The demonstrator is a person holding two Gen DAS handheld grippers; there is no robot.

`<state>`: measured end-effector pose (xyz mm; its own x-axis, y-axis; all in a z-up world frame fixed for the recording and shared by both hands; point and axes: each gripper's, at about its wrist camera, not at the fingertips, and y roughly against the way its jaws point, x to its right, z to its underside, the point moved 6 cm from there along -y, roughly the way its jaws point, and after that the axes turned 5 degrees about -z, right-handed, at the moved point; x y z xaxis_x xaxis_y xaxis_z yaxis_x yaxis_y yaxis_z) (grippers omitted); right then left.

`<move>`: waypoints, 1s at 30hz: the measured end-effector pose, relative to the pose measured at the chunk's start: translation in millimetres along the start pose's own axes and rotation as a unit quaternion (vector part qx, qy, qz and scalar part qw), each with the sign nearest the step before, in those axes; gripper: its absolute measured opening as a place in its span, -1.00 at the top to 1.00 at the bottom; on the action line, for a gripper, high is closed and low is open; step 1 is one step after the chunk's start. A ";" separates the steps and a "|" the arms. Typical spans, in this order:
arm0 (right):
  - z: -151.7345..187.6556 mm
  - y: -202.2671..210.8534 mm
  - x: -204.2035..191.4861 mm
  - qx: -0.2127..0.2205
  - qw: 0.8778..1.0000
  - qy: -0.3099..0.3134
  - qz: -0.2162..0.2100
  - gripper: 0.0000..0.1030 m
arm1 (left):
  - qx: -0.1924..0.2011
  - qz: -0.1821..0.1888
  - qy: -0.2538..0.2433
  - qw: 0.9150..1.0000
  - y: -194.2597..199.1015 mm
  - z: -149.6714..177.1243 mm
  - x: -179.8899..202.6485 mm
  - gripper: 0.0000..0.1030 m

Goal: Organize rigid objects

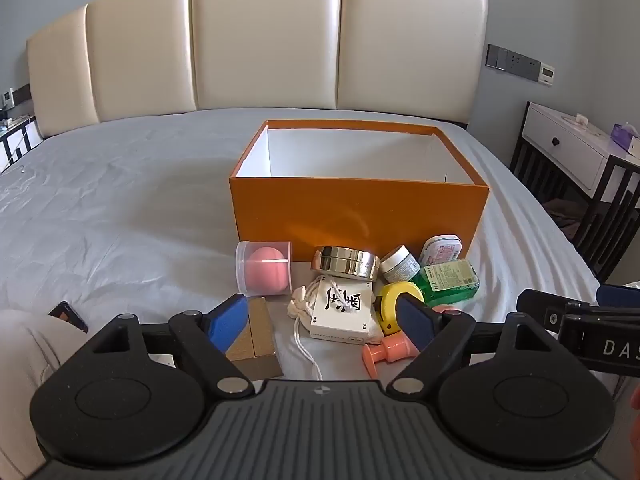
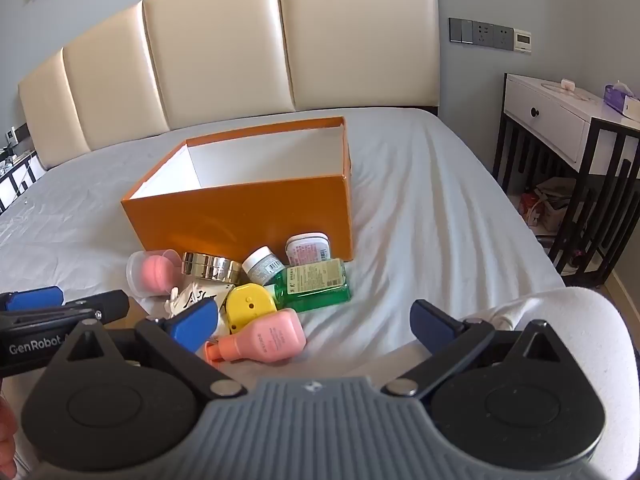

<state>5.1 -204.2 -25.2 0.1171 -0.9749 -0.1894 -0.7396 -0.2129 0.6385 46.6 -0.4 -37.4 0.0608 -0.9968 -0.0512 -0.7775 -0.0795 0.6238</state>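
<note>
An open orange box (image 1: 360, 208) (image 2: 248, 212) stands on the bed, its white inside bare as far as I see. In front of it lies a cluster: a pink sponge in a clear case (image 1: 262, 266), a gold round tin (image 1: 346, 264) (image 2: 210, 266), a white jar (image 1: 400, 264), a white tin (image 1: 442, 248), a green bottle (image 1: 446, 282) (image 2: 314, 284), a yellow item (image 2: 250, 306), a white card box on a pouch (image 1: 340, 312), a pink bottle (image 2: 266, 338) and a gold box (image 1: 256, 336). My left gripper (image 1: 322, 320) is open just before the cluster. My right gripper (image 2: 316, 324) is open beside the pink bottle.
The bed has a grey wrinkled sheet (image 1: 120, 208) and a cream padded headboard (image 1: 260, 40). A white and black nightstand (image 2: 568, 128) stands to the right of the bed. A dark phone-like item (image 1: 68, 314) lies at the left near a white sleeve.
</note>
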 end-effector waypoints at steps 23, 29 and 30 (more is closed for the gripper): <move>0.5 -5.2 -4.4 -0.009 1.000 0.024 0.009 -0.95 | -0.008 0.016 0.004 1.000 -5.2 2.4 -1.8 -0.77; 1.0 -5.6 -5.6 -0.012 1.000 0.027 0.009 -0.95 | -0.012 0.018 0.006 1.000 -6.7 3.9 -2.3 -0.77; 1.2 -5.6 -5.7 -0.012 1.000 0.027 0.009 -0.95 | -0.013 0.018 0.007 1.000 -6.7 4.2 -2.5 -0.77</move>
<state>7.7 -197.3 -28.6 0.1408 -0.9805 -0.1371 -0.7260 -0.1964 0.6590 49.0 2.6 -44.7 0.0420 -0.9989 -0.0185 -0.7633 -0.0440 0.6446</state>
